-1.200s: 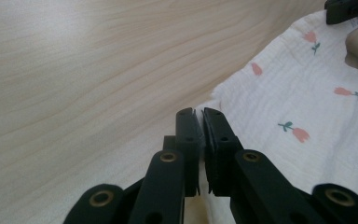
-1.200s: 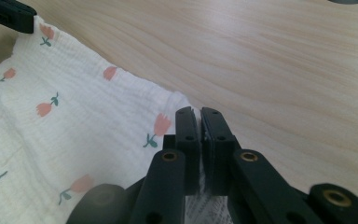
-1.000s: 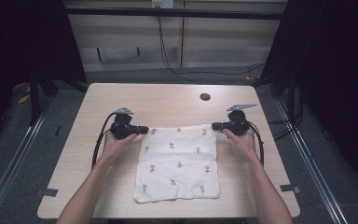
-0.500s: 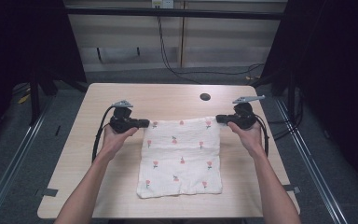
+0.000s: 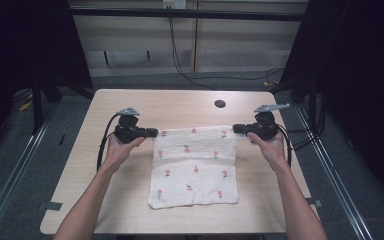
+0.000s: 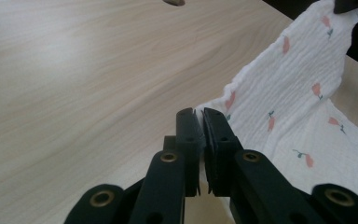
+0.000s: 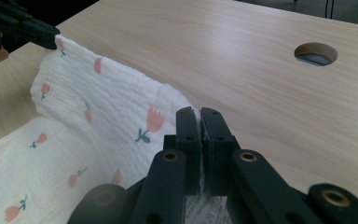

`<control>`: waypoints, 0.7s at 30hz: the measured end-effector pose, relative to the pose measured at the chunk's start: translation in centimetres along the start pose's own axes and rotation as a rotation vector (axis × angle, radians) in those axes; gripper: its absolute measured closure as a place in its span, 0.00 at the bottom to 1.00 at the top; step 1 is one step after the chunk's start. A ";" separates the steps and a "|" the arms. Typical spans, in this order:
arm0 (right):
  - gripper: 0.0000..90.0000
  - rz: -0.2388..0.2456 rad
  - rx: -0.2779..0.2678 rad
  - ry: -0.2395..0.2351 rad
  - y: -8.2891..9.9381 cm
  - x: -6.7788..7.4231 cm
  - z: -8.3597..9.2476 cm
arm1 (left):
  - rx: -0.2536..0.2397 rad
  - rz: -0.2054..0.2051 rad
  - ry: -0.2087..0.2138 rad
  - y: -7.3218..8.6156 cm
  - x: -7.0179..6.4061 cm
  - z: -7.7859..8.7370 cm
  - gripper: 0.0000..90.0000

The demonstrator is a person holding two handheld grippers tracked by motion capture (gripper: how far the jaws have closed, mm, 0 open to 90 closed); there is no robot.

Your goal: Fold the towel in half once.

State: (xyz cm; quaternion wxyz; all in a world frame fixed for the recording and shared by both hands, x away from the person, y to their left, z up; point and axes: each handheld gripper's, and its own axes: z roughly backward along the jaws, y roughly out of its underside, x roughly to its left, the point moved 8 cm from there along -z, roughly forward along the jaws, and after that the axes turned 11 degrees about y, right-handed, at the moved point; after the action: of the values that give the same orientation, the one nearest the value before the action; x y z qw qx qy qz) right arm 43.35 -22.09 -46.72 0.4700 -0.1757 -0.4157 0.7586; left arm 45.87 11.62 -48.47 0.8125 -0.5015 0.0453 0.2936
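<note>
A white cloth [image 5: 195, 165] printed with small red flowers lies on the wooden table [image 5: 130, 210], its far edge lifted and stretched taut. My left gripper [image 5: 155, 133] is shut on the cloth's far left corner. My right gripper [image 5: 236, 128] is shut on the far right corner. In the left gripper view the closed jaws pinch the cloth [image 6: 284, 107], which rises toward the other gripper [image 6: 349, 4] at top right. In the right gripper view the cloth [image 7: 98, 107] runs from my jaws to the left gripper [image 7: 23, 28]. The near half of the cloth rests flat.
A round cable hole [image 5: 220, 104] sits in the table top behind the cloth, also seen as a hole [image 7: 315, 53] in the right gripper view. Black cables trail from both grippers. Dark frame rails and floor surround the table.
Both hands have risen a little, lifting the far edge of the cloth off the table and pulling it taut. The near edge has slid slightly away from the front edge.
</note>
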 end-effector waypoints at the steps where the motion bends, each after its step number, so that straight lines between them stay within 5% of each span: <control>1: 0.97 0.000 -0.002 -0.002 0.0 -0.1 0.0 | -0.011 -0.003 0.008 -0.2 -0.3 0.3 0.95; 17: 0.97 0.053 -0.038 -0.034 1.2 2.2 2.7 | -0.052 -0.059 0.048 1.0 -4.2 2.3 0.95; 21: 0.97 0.081 -0.030 -0.042 2.1 2.9 3.0 | -0.025 -0.077 0.049 2.1 -5.0 2.4 0.95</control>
State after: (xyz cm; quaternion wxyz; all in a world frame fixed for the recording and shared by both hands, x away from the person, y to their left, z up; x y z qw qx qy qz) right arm 38.71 -21.45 -46.23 0.4272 -0.1833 -0.4295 0.7742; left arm 40.12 12.17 -47.07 0.8156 -0.5200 0.0419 0.2503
